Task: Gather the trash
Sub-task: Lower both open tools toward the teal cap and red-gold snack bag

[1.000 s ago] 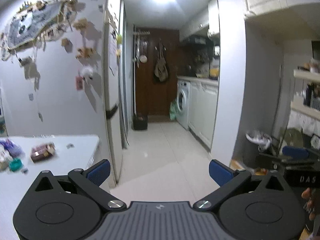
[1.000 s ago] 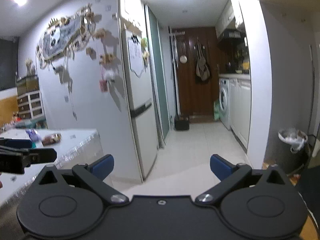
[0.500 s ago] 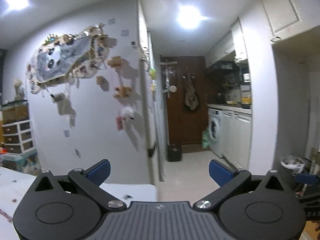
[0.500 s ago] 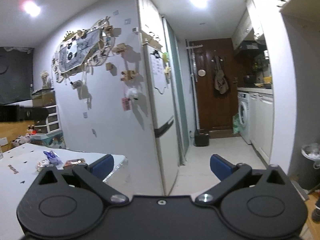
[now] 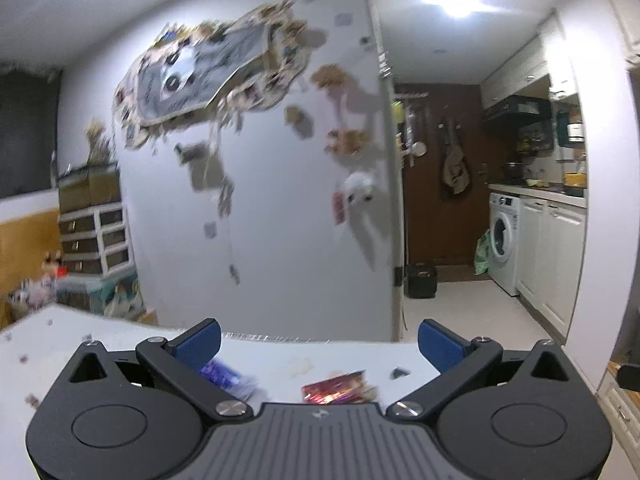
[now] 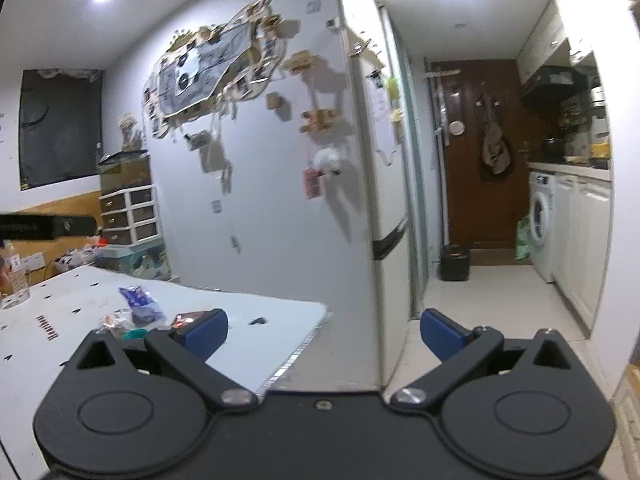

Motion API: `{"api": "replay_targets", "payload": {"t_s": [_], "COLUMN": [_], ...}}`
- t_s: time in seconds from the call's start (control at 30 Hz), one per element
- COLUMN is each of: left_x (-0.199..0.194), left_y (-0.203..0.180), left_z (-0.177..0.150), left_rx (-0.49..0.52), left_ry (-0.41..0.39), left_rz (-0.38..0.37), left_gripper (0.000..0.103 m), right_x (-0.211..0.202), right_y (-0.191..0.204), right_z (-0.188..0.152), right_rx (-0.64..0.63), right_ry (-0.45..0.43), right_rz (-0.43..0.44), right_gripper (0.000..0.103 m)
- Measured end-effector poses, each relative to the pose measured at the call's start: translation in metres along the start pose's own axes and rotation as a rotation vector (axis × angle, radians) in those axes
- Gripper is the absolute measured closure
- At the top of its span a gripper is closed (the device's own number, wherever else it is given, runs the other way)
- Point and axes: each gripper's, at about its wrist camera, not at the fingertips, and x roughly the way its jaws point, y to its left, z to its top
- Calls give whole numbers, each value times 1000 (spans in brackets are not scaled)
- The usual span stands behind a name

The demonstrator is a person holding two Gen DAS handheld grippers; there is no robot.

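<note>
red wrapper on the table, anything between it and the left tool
Nothing. In the left wrist view the red wrapper lies on the white table just ahead of the open left tool, with no object between them.

Ahead of me a white table (image 6: 276,332), a fridge (image 6: 384,184), a brown door (image 6: 476,152), a washing machine (image 6: 540,226), a drawer unit (image 6: 128,214)

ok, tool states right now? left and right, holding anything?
Left tool: open, holding nothing; wrappers on the table lie just ahead.
Right tool: open, holding nothing.
</note>
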Motion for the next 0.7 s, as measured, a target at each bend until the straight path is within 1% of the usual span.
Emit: {"api": "replay_targets", "payload": {"t_s": [0.07,0.17,0.27,0.33,0.5,0.6,0.67,0.7], "left_x": [16,41,62,76,101,118,129,134], "left_y": [17,38,54,63,80,89,88,87], "left_z": [-11,-32,-50,-60,-71,-77,-80,-80], "left_rx": [-34,-80,-125,-152,-155,-182,-159,-139], "left_ry": [17,52,84,111,152,208,246,260], "left_rz": [-4,-37,-102,-160,-237,-312,-346,-352], "left_gripper": [0,0,0,0,0,1,1,1], "right_x": [15,33,50,61,102,129,148,158], "right_y": [13,35,53,62,83,93,97,100], "right_z": [-1,-1,1,3,6,6,7,8], "right_rx": [-12,-53,-81,-84,-56,-40,-13,2], "right_ry": [13,23,22,26,74,109,143,160], "right_rz": [26,63,100,117,145,143,141,142], "right_gripper": [0,0,0,0,0,0,0,0]}}
